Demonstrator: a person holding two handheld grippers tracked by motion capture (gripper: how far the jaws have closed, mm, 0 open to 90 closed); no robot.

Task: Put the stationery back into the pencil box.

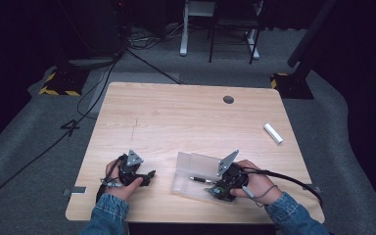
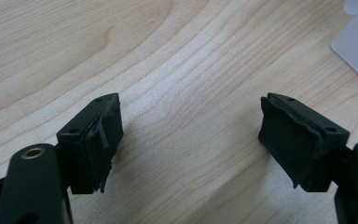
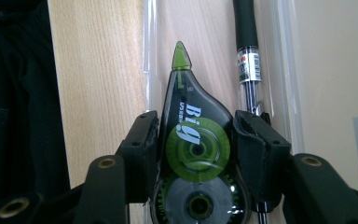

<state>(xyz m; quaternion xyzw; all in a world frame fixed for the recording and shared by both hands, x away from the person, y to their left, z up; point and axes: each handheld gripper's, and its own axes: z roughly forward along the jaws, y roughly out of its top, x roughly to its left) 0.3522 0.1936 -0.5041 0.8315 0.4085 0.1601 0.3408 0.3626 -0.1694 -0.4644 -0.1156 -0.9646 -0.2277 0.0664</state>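
One clear plastic box (image 1: 196,171), one pen (image 3: 247,51), one correction tape (image 3: 193,144), one white cylinder (image 1: 272,133), two grippers.

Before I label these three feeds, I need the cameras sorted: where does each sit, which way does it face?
High view: above the person's side, looking forward and down on the table; forearms, both hands show.
Left gripper view: on the left tool, looking along its open jaws at bare wood.
Right gripper view: on the right tool, jaws around a correction tape dispenser beside a pen.
Shared: the clear case, high and left views.

Green-and-black correction tape dispenser (image 3: 193,154), clear plastic case (image 1: 196,172), black pen (image 3: 247,42), pale wood-grain table (image 1: 176,117), white cylinder (image 1: 272,133).
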